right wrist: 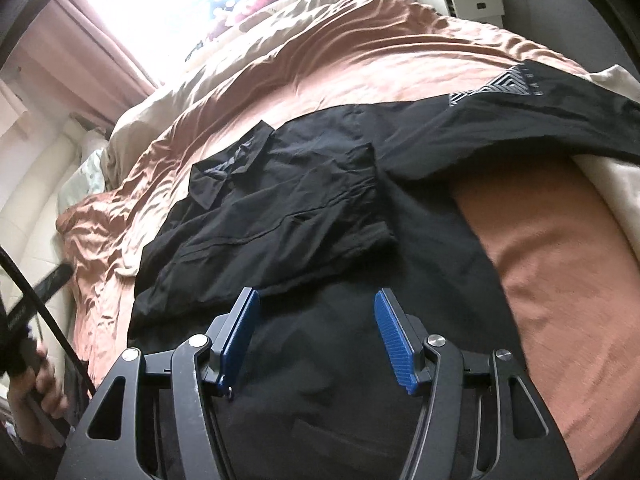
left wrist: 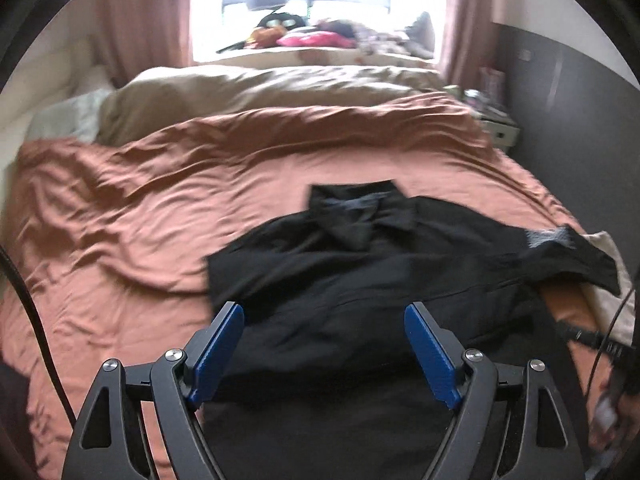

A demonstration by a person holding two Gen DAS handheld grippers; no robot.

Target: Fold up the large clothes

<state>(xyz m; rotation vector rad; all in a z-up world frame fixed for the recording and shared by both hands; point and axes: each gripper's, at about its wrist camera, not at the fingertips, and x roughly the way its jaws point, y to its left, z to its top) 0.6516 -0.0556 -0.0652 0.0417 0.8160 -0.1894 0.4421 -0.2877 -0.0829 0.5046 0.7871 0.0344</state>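
Observation:
A black collared shirt (left wrist: pixel 360 264) lies spread on the bed, collar (left wrist: pixel 352 200) toward the far side. In the right wrist view the shirt (right wrist: pixel 280 208) has one sleeve folded across its body, and the other sleeve (right wrist: pixel 500 88), with a grey printed pattern, stretches out to the right. My left gripper (left wrist: pixel 324 310) hovers over the shirt's near part, blue pads wide apart with nothing pinched. My right gripper (right wrist: pixel 317 294) is also open above the lower body of the shirt, the cloth lying flat beneath its pads.
The bed has a wrinkled rust-orange sheet (left wrist: pixel 160 200) and a beige duvet (left wrist: pixel 260 88) bunched at the far end. A white nightstand (right wrist: pixel 476 4) stands at the far right. A person's hand (right wrist: pixel 36 392) grips a handle at the left, and a cable (left wrist: pixel 24 280) hangs beside it.

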